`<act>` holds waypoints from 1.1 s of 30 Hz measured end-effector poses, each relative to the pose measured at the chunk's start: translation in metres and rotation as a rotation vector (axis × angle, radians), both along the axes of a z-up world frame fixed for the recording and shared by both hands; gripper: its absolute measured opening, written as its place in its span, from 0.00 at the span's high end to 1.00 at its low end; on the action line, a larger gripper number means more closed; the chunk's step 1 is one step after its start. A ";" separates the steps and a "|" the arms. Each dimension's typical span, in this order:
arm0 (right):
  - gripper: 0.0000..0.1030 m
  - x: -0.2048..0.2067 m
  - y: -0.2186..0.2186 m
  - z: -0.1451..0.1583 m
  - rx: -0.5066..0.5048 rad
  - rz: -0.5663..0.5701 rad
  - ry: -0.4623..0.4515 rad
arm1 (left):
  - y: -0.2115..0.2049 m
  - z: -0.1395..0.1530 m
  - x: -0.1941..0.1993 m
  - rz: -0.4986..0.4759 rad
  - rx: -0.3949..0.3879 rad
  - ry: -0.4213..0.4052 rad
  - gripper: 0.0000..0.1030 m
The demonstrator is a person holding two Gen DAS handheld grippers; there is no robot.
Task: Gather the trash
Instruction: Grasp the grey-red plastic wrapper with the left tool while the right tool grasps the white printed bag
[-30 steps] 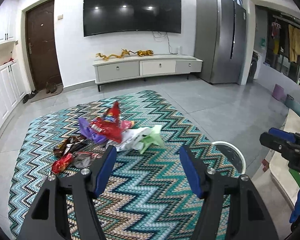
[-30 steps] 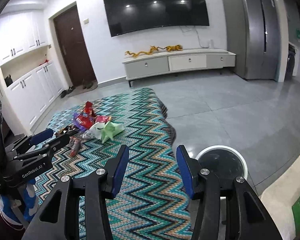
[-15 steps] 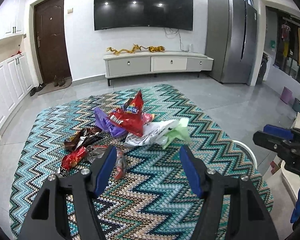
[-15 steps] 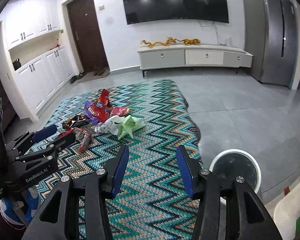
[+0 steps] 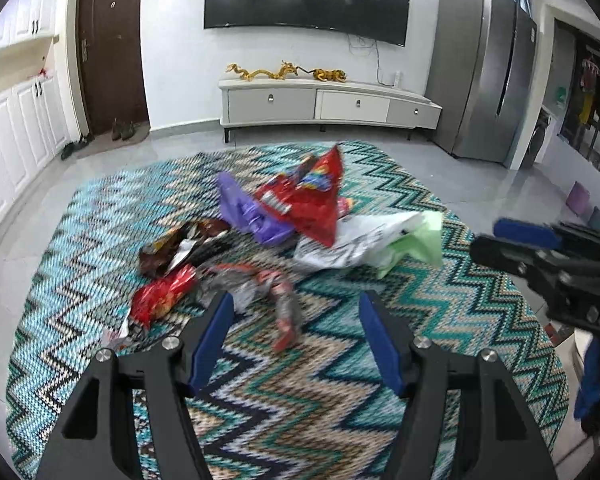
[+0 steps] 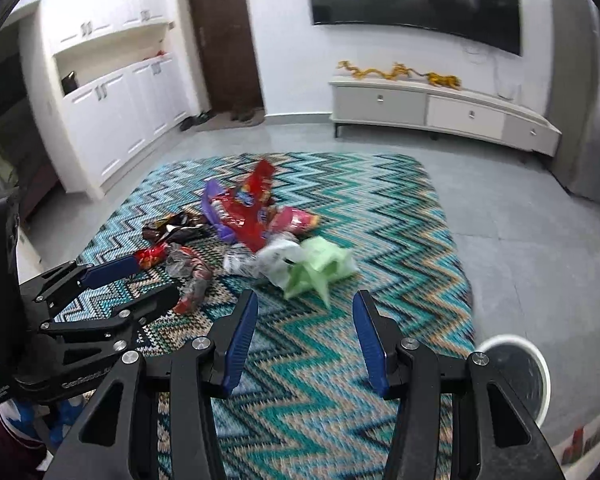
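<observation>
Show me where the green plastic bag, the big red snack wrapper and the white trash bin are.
green plastic bag (image 6: 320, 266): right wrist view, on its crumpled middle.
big red snack wrapper (image 5: 312, 208): left wrist view, on its flat red face.
white trash bin (image 6: 544, 376): right wrist view, on its white rim.

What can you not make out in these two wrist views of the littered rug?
- Bin, right wrist view: contents hidden; the right tongs cover part of the rim, and the inside is dark.
- Wrapper print, both views: motion blur smears the red bag and white bag.
- Rug, left wrist view: near edge hidden behind the left tongs.
- Shoes by the door: too small to tell.
</observation>
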State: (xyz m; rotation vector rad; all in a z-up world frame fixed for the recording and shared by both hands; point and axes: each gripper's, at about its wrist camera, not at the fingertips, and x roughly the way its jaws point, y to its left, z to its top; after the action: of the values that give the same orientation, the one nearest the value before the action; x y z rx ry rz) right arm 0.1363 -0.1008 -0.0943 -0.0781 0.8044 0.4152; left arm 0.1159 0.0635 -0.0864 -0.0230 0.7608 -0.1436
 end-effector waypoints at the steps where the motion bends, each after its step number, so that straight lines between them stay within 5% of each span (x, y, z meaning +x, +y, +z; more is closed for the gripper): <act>1: 0.51 0.005 0.007 -0.002 -0.008 0.024 -0.001 | 0.010 -0.003 -0.002 0.007 -0.018 0.008 0.38; 8: 0.46 0.037 0.048 -0.024 -0.072 0.124 -0.002 | 0.054 -0.014 -0.007 0.042 -0.105 0.056 0.38; 16: 0.46 0.056 0.060 -0.045 -0.151 0.168 0.004 | 0.059 -0.029 0.011 0.018 -0.195 0.130 0.38; 24: 0.45 0.065 0.034 -0.039 0.088 0.165 0.079 | 0.047 -0.040 0.047 0.046 -0.269 0.174 0.38; 30: 0.46 0.090 0.013 -0.044 0.277 0.101 0.164 | 0.021 -0.046 0.061 0.024 -0.207 0.178 0.38; 33: 0.56 0.102 0.011 -0.050 0.304 0.074 0.194 | 0.009 -0.050 0.062 0.010 -0.168 0.187 0.39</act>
State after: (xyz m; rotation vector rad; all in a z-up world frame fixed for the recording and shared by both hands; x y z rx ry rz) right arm 0.2384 -0.0901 -0.1442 0.2191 0.9219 0.6175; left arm 0.1781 0.0723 -0.1369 -0.2024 0.9338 -0.1976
